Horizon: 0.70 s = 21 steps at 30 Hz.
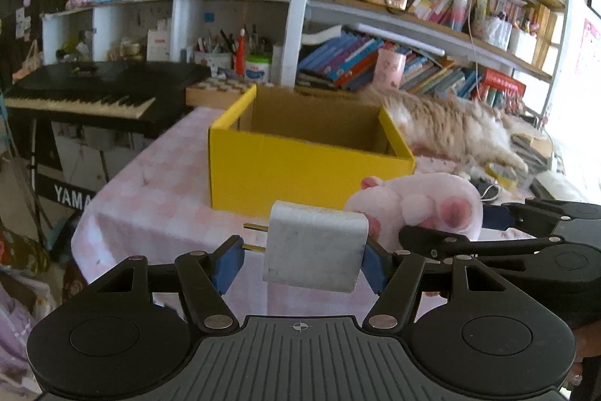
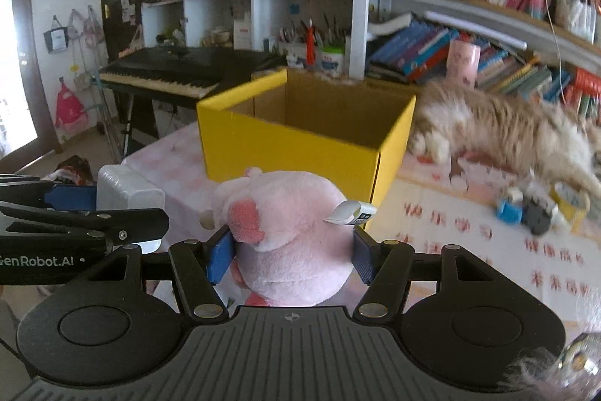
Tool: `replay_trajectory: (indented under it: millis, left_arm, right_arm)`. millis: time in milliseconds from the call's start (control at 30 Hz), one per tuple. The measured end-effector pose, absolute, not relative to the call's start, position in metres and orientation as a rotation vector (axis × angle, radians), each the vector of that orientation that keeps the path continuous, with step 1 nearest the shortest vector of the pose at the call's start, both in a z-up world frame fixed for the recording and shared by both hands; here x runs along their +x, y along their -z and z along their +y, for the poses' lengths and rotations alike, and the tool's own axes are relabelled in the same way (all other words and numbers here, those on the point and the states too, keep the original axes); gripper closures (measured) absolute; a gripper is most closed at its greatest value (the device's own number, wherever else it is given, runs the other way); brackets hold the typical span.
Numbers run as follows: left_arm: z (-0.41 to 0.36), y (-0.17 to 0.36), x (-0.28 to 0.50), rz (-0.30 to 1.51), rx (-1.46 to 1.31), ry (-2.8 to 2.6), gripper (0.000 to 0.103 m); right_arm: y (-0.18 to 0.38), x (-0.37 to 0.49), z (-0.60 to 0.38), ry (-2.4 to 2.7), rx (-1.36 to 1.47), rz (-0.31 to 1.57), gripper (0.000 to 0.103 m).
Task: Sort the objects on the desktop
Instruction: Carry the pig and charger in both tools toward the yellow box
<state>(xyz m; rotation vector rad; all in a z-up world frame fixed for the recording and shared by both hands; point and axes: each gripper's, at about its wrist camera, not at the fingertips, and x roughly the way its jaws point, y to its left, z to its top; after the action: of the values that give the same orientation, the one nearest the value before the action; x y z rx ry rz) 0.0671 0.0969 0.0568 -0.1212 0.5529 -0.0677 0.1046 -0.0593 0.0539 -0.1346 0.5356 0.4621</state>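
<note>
A white plug adapter (image 1: 315, 247) with two brass prongs pointing left hangs above the pink checked tablecloth (image 1: 150, 198). My left gripper (image 1: 300, 265) is shut on it: one blue pad meets the prongs, the other its flat back. My right gripper (image 2: 291, 258) is shut on a pink plush toy (image 2: 289, 232), pads pressing into its sides. The two hands are side by side, and each shows in the other's view: the right gripper (image 1: 462, 224) with the plush (image 1: 420, 205), the left gripper (image 2: 112, 209) with the adapter (image 2: 127, 190). Just beyond both stands an open yellow box (image 1: 300, 168) (image 2: 300, 145), its brown inside showing.
A fluffy cat (image 2: 507, 134) (image 1: 450, 126) lies on the table right of the box. Small blue (image 2: 509, 211), dark (image 2: 537, 217) and yellow (image 2: 571, 202) items sit by its paws. A black keyboard piano (image 1: 94, 89) stands left of the table, with crowded bookshelves (image 1: 432, 25) behind.
</note>
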Motion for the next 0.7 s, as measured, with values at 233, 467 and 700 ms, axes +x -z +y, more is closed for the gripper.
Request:
replay_trajectory:
  millis: [233, 467, 700]
  left_arm:
    - [0.1, -0.082, 0.106, 0.461, -0.116, 0.053, 0.037]
    - [0.094, -0.094, 0.156, 0.425, -0.092, 0.042, 0.037]
    - [0.083, -0.095, 0.201, 0.429, -0.087, 0.029, 0.037]
  right_arm:
    - [-0.079, 0.145, -0.058, -0.485, -0.125, 0.458, 0.043]
    - [-0.103, 0.198, -0.061, -0.496, -0.111, 0.386, 0.043]
    - [-0.106, 0.25, -0.068, -0.511, -0.134, 0.393, 0.043]
